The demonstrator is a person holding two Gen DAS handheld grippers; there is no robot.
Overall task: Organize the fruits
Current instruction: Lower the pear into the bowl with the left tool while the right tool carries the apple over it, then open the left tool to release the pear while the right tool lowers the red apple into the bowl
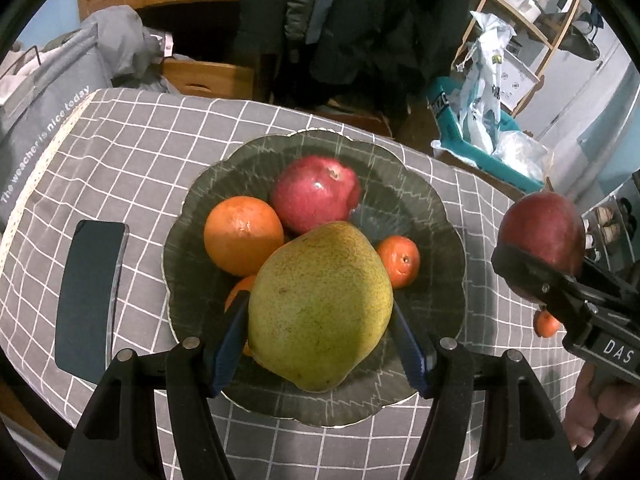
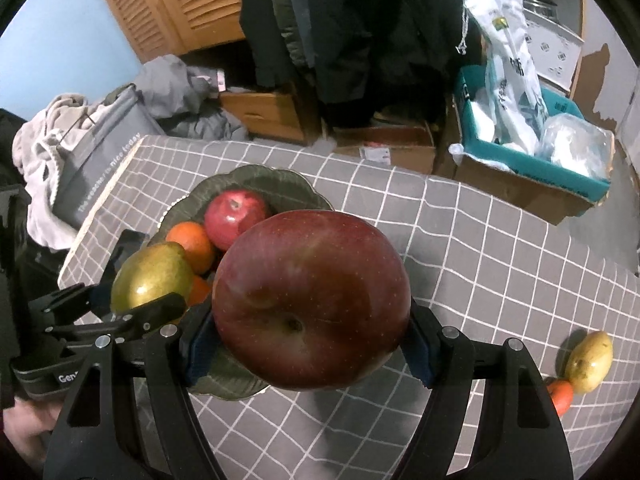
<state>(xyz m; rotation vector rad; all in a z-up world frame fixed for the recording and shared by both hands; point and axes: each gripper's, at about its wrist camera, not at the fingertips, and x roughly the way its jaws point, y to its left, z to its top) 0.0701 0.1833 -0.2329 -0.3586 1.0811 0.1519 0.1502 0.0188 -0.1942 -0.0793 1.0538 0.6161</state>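
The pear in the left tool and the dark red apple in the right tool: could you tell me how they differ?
The pear is green-yellow and speckled; the dark red apple is smooth and deep red. The pear tapers; the apple is round. The pear hangs over the green bowl; the apple is beside the bowl. Each is clamped in a tool.

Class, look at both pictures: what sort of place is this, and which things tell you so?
Most likely a lived-in room at home, used partly for storage. A checked tablecloth covers the table, dark coats hang behind it, a fabric laundry basket holds clothes, and a wooden louvred cabinet stands against the wall.
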